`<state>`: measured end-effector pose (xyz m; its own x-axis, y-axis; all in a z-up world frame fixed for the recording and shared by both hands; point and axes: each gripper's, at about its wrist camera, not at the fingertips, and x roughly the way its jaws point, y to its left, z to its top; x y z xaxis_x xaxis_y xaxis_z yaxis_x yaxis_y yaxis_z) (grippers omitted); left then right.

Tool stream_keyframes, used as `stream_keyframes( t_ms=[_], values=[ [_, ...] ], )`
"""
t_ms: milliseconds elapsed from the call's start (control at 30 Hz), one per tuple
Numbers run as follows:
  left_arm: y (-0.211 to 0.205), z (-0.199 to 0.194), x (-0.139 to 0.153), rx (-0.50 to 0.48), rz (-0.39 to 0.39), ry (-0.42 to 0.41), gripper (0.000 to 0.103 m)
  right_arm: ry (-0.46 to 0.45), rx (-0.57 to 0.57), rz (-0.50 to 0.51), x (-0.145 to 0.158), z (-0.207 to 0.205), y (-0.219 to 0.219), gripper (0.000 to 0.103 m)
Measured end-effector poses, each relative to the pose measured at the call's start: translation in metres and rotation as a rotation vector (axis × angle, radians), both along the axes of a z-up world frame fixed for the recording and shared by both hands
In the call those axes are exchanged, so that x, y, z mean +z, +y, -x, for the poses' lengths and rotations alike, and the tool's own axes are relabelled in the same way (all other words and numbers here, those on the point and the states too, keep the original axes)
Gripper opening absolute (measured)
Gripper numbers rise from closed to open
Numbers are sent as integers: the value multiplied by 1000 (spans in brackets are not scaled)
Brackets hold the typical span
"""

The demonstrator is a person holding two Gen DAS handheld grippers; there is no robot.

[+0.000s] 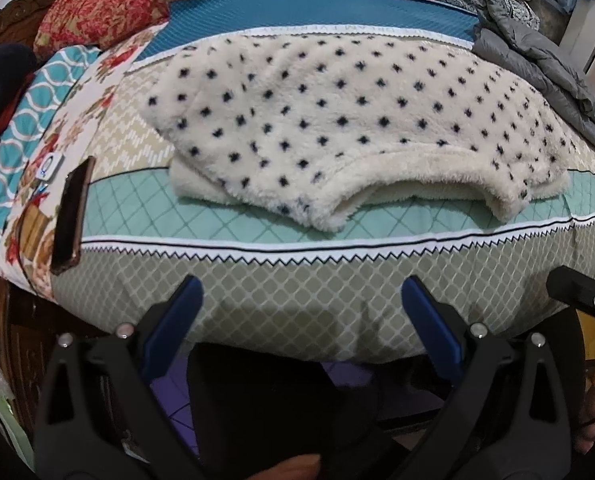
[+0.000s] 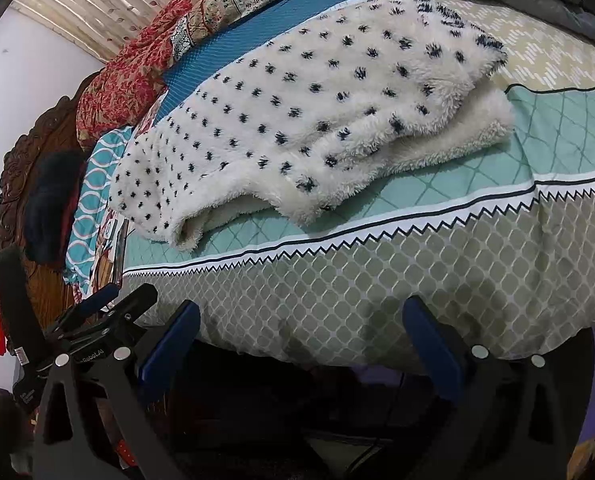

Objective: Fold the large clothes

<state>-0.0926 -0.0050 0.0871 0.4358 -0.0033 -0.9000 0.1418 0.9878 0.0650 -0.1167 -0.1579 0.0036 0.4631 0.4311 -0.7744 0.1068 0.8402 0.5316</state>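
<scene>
A cream fleece garment with dark dots [image 1: 337,120] lies folded on the bed, its open hem facing the front edge. It fills the middle of the right wrist view too [image 2: 297,120]. My left gripper [image 1: 301,292] hovers open over the bed's front edge, short of the garment, with nothing between its blue pads. My right gripper [image 2: 301,312] is likewise open and empty, at the edge, nearer the garment's right end. Each gripper shows in the other's view: the left one [image 2: 109,308] at the left, part of the right one [image 1: 577,298] at the right.
A dark phone [image 1: 73,216] lies on the bedspread [image 1: 337,280] left of the garment. A grey puffer jacket [image 1: 537,60] is bunched at the back right. A red floral quilt [image 1: 109,8] is heaped at the back left, by a carved wooden headboard [image 2: 29,160].
</scene>
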Motion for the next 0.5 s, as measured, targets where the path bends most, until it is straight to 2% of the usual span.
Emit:
stream_keyframes(
  t_ms=[500],
  values=[
    [0,1,-13,-14,11,66,96,5,1,0,-2,-1,2,22]
  ],
)
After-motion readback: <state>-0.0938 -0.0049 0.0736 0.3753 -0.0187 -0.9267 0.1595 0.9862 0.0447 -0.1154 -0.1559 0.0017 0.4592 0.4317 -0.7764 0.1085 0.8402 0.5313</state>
